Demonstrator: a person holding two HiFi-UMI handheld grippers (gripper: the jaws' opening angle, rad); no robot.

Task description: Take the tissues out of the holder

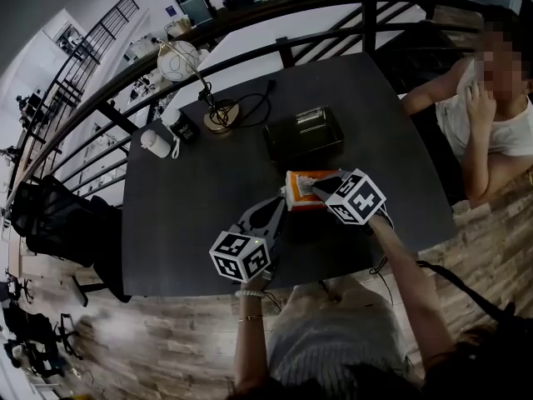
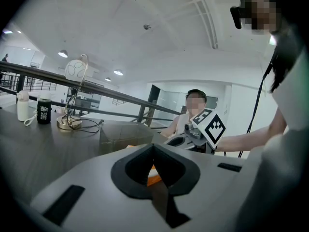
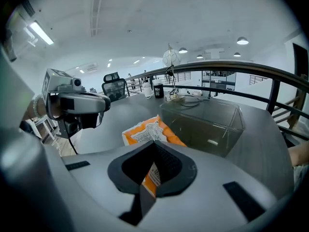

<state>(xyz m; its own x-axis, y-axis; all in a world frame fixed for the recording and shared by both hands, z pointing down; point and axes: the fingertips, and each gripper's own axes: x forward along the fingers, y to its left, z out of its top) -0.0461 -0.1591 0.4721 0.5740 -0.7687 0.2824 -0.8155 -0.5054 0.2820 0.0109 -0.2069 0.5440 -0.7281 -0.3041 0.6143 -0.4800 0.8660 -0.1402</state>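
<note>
The orange tissue pack (image 1: 304, 182) lies on the dark table (image 1: 191, 215), just in front of the clear, empty-looking holder (image 1: 304, 136). My right gripper (image 1: 315, 192) is shut on the pack's right end; orange wrapper shows between its jaws in the right gripper view, where the pack (image 3: 145, 132) sits beside the holder (image 3: 207, 122). My left gripper (image 1: 283, 200) meets the pack's left end, its jaws closed with a sliver of the orange pack (image 2: 153, 178) between them. The holder (image 2: 123, 134) stands beyond.
A globe desk lamp (image 1: 218, 111) with its cable, a dark cup (image 1: 181, 127) and a white bottle (image 1: 156, 144) stand at the table's far left. A railing (image 1: 275, 52) runs behind the table. A person (image 1: 491, 115) sits at the right edge.
</note>
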